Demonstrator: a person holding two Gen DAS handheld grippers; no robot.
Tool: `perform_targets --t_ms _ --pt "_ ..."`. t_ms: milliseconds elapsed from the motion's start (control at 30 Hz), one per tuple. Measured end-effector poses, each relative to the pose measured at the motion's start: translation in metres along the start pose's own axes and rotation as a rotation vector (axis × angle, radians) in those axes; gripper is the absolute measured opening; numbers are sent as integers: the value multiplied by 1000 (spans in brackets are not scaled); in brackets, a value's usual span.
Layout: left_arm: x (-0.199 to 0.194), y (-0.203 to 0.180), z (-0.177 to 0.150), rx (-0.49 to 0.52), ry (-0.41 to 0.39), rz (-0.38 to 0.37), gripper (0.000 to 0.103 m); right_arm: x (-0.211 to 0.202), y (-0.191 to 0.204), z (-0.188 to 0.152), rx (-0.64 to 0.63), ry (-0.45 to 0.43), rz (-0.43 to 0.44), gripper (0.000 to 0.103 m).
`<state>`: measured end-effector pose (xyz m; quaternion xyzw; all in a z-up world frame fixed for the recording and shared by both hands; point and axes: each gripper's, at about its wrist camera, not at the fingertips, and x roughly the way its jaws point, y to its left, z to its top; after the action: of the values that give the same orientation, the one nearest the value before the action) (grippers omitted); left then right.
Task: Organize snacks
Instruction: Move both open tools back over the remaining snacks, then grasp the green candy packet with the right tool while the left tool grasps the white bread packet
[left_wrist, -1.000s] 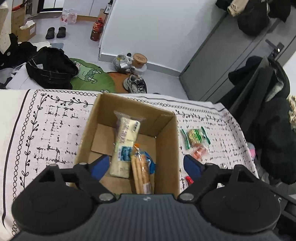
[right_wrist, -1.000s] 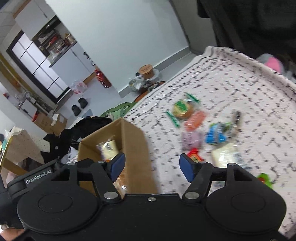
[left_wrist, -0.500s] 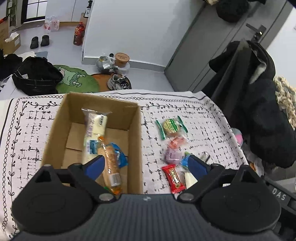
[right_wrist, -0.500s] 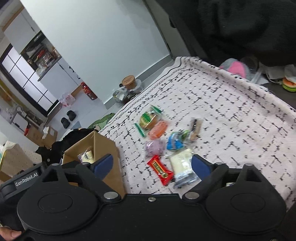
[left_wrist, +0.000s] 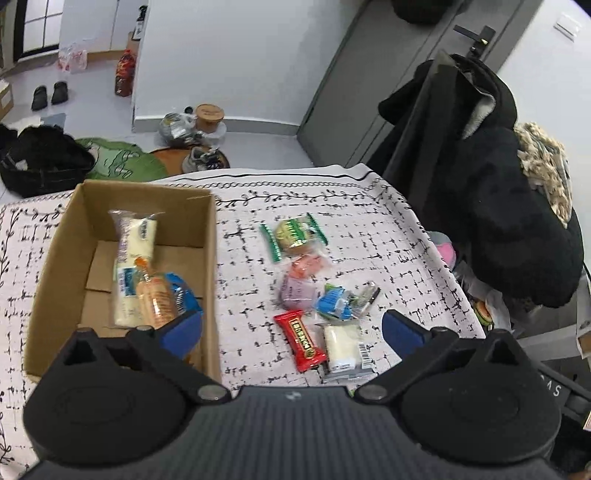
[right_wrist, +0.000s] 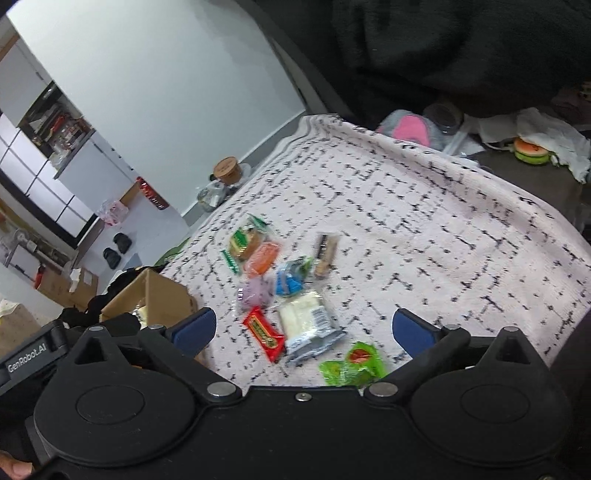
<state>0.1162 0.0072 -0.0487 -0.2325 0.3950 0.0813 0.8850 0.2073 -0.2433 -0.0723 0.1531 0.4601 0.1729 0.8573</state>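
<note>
A cardboard box (left_wrist: 212, 236) stands on the patterned cloth at the left and holds a pale yellow packet (left_wrist: 135, 254) and an orange biscuit packet (left_wrist: 157, 299). Several loose snacks lie to its right: a red bar (left_wrist: 303, 339), a white packet (left_wrist: 343, 345), a blue packet (left_wrist: 334, 304), a purple one (left_wrist: 295, 293) and a green-striped one (left_wrist: 293, 234). My left gripper (left_wrist: 291, 328) is open and empty above the red bar. My right gripper (right_wrist: 303, 328) is open and empty above the red bar (right_wrist: 264, 334) and white packet (right_wrist: 304, 323); a bright green packet (right_wrist: 352, 363) lies nearest it.
The box corner (right_wrist: 151, 295) shows at the left of the right wrist view. Dark coats (left_wrist: 491, 206) hang past the table's right edge. A pink plush (right_wrist: 406, 129) and a toy burger (right_wrist: 532, 149) lie beyond the far edge. Shoes and bags lie on the floor behind.
Both grippers have swung right, from over the box to over the loose snacks. The right gripper has opened wider. Nothing has been picked up.
</note>
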Motion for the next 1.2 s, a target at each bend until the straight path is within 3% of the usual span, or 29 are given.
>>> perform_targets --t_ms 133,367,533,700,1033,1200 --pt "4 -12 -3 22 7 -3 103 1 -15 1 39 2 -27 102" --pt "12 -28 -11 48 8 -1 103 13 -38 -6 146 83 -38 87" --pt "22 -30 -17 46 28 -20 102 25 -36 -11 161 128 -46 79" --pt "35 -23 -22 14 55 -24 100 47 -34 -20 204 214 -52 63" --pt "58 -15 -30 -8 78 -35 100 87 -32 -26 296 305 -77 49" --pt "70 -16 -32 -3 82 -35 100 98 -30 -25 254 279 -114 30"
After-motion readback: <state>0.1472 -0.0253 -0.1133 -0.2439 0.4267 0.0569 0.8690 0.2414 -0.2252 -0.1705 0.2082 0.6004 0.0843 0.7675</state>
